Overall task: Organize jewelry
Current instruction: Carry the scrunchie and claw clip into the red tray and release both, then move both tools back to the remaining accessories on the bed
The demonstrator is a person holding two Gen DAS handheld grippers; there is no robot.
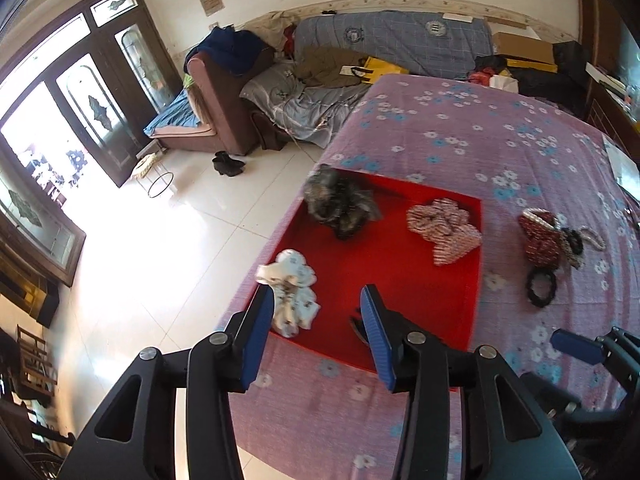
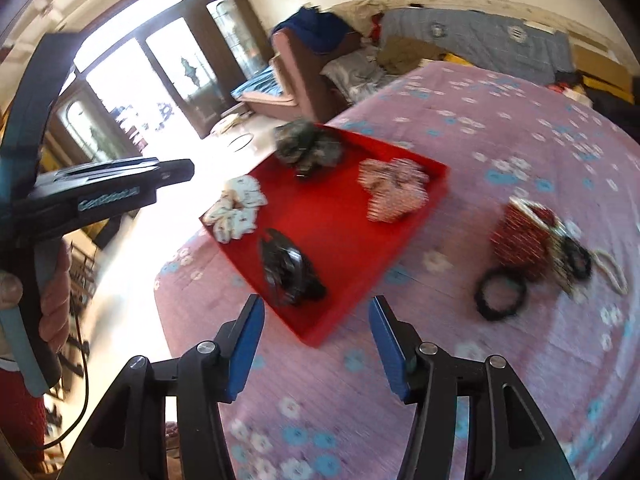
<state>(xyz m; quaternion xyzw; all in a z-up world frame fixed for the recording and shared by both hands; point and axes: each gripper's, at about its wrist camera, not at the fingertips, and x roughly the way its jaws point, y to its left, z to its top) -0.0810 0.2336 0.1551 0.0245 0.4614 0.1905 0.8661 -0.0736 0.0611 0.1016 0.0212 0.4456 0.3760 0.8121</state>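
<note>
We see the red tray (image 1: 400, 280) lying on the pink flowered cloth (image 1: 480, 140), just ahead of both grippers. In it lie four hair pieces: a white printed scrunchie (image 1: 294, 292) close by the left gripper (image 1: 318, 300), partly behind its left finger in the left wrist view; a dark grey scrunchie (image 1: 340, 204) at the far corner; a pink striped scrunchie (image 1: 442, 230) at the far right side; and a black hair clip (image 2: 288, 270) at the near edge, straight ahead of the right gripper (image 2: 316, 312) and slightly left of its centre line.

Beyond the tray, to the right of both grippers, a small heap sits on the cloth: a dark red scrunchie (image 2: 520, 240), a black hair ring (image 2: 500, 292) nearer to us, and a pale beaded strand (image 2: 612, 276) tangled with darker pieces that blur too much to name.

The left gripper's blue pads (image 1: 260, 328) stand moderately apart with nothing between them. The right gripper's jaws are likewise parted and hold nothing; they hang over the cloth just short of the tray's near corner.

A hand (image 2: 52, 304) grips the left gripper's handle at the left edge of the right wrist view.
</note>
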